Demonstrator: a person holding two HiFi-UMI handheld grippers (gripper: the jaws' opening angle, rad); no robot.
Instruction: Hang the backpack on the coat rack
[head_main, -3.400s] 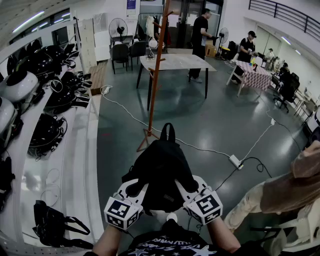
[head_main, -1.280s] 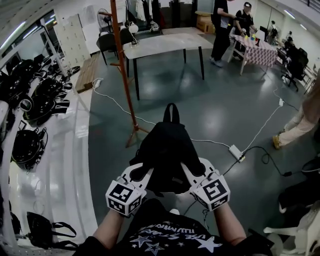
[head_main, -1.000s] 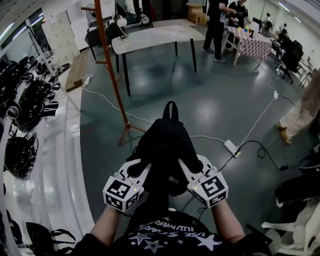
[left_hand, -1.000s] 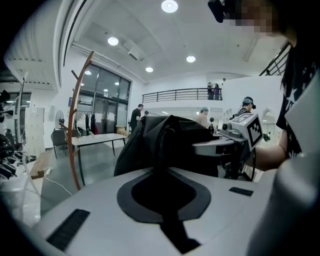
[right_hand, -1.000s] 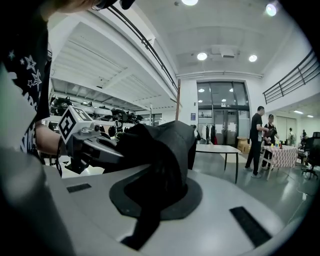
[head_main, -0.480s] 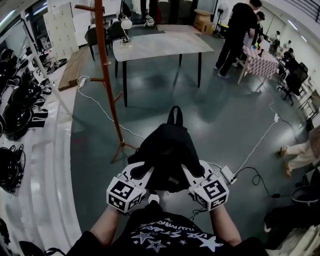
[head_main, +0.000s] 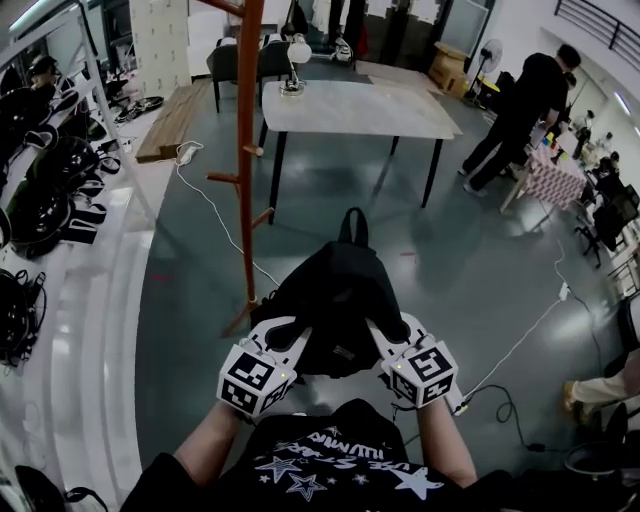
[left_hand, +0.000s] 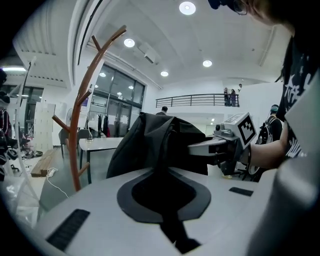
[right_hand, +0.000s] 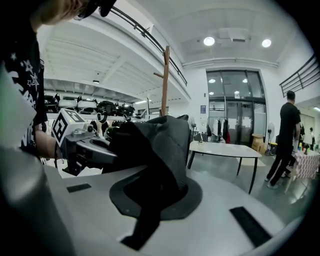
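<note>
A black backpack (head_main: 340, 300) hangs in front of me, carried between both grippers. My left gripper (head_main: 291, 330) is shut on a strap at its left side, and my right gripper (head_main: 385, 328) is shut on a strap at its right side. In the left gripper view the backpack (left_hand: 160, 145) rises beyond the left gripper (left_hand: 164, 197), with a dark strap pinched between the jaws. The right gripper view shows the same for the right gripper (right_hand: 152, 200) and the backpack (right_hand: 160, 135). The orange-brown coat rack (head_main: 247, 150) stands just ahead and to the left; its pegs branch off the pole (left_hand: 80, 125).
A white table (head_main: 400, 115) with a lamp (head_main: 295, 55) stands beyond the rack, chairs behind it. A person in black (head_main: 520, 110) walks at right. Shelves of dark helmets (head_main: 50, 170) line the left wall. A white cable (head_main: 215, 215) crosses the floor by the rack's foot.
I have walked toward the coat rack; it now stands closer, just ahead and left of the backpack. Both grippers keep the same hold on the straps.
</note>
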